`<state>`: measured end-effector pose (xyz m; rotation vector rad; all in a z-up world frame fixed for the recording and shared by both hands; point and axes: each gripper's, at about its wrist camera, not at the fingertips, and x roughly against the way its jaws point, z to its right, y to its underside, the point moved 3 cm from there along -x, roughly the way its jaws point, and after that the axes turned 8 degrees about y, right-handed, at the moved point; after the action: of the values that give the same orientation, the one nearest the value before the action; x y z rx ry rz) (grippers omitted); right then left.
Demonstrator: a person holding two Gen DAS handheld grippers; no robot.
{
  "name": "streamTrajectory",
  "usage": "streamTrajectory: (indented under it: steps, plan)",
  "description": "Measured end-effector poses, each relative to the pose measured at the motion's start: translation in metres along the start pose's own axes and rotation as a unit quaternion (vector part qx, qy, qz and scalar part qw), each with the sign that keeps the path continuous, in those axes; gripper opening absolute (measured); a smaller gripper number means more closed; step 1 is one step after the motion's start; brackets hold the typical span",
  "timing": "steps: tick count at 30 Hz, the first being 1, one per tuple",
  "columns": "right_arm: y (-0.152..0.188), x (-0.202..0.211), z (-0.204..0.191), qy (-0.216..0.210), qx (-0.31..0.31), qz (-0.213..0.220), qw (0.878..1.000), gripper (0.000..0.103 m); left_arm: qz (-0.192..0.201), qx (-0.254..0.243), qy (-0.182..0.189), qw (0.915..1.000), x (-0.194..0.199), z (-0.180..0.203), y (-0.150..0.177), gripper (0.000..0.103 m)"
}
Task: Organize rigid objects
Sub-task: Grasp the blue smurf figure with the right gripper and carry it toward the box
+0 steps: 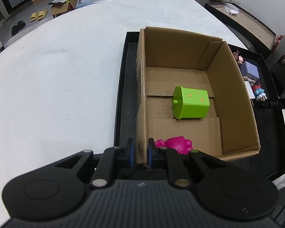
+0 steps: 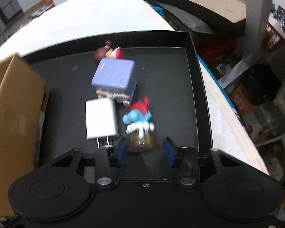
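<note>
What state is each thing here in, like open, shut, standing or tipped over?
cardboard box: open-topped, upright in the black tray.
green container: lying on its side inside the box.
pink toy: inside the box, partly hidden.
blue figure: upright in the tray.
white charger: lying flat, prongs toward the camera.
left gripper: shut on the box wall.
right gripper: open around the figure's base.

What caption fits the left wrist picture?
Left gripper pinches cardboard box wall; green toy and pink toy inside.

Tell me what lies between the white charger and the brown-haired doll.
A purple block-headed figurine lies between the charger and the doll, seen in the right wrist view.
</note>
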<state>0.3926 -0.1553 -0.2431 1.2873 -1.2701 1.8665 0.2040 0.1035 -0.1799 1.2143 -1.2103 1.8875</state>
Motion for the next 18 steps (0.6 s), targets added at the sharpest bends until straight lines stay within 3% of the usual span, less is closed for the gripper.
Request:
streamTrajectory:
  steps: [4,18]
  plan:
    - [0.006,0.007,0.003,-0.022,-0.020,-0.012,0.999,0.028,0.005,0.001,0.006,1.0000,0.003,-0.002,0.001,0.013]
    - [0.005,0.056,0.011,-0.034,-0.027,0.023,0.999,0.025,0.013,0.001,0.021,0.9997,0.010,-0.004,0.003,0.014]
